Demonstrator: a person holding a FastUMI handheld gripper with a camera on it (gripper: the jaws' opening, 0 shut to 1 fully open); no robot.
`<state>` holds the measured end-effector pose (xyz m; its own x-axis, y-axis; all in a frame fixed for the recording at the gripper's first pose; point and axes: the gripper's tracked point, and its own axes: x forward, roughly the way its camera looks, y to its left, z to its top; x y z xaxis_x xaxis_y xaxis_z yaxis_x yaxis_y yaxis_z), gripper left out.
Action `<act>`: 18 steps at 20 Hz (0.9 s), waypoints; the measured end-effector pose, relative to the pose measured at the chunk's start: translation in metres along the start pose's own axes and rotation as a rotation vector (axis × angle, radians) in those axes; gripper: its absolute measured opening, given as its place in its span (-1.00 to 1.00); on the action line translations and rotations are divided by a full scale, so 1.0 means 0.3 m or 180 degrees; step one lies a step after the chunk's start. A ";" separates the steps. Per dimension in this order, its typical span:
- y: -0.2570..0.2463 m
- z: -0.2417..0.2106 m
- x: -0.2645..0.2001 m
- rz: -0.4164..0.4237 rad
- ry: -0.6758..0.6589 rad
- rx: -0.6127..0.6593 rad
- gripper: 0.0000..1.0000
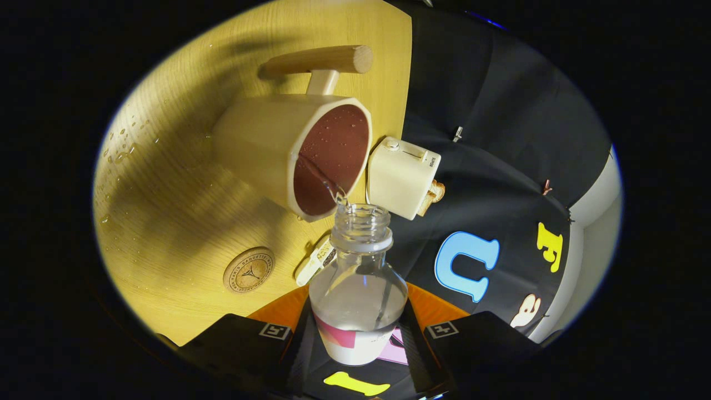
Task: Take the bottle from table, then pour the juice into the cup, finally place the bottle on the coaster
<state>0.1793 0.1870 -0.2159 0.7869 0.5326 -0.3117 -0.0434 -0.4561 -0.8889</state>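
Two fingers of gripper clamped on bottle, pouring into cup; coaster lettering unreadable.

We look forward along the gripper, close behind the bottle between its fingers, rolled sideways so the wooden table stands nearly upright; the cup sits just ahead, the booth wall beyond.
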 end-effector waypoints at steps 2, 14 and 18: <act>0.003 -0.001 0.004 0.0020 -0.0017 -0.0040 0.46; -0.045 -0.002 0.015 -0.0054 -0.0090 -0.0292 0.47; -0.081 0.005 0.023 -0.0095 -0.0133 -0.0395 0.47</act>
<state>0.1849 0.2029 -0.1970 0.7603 0.5752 -0.3017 0.0582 -0.5229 -0.8504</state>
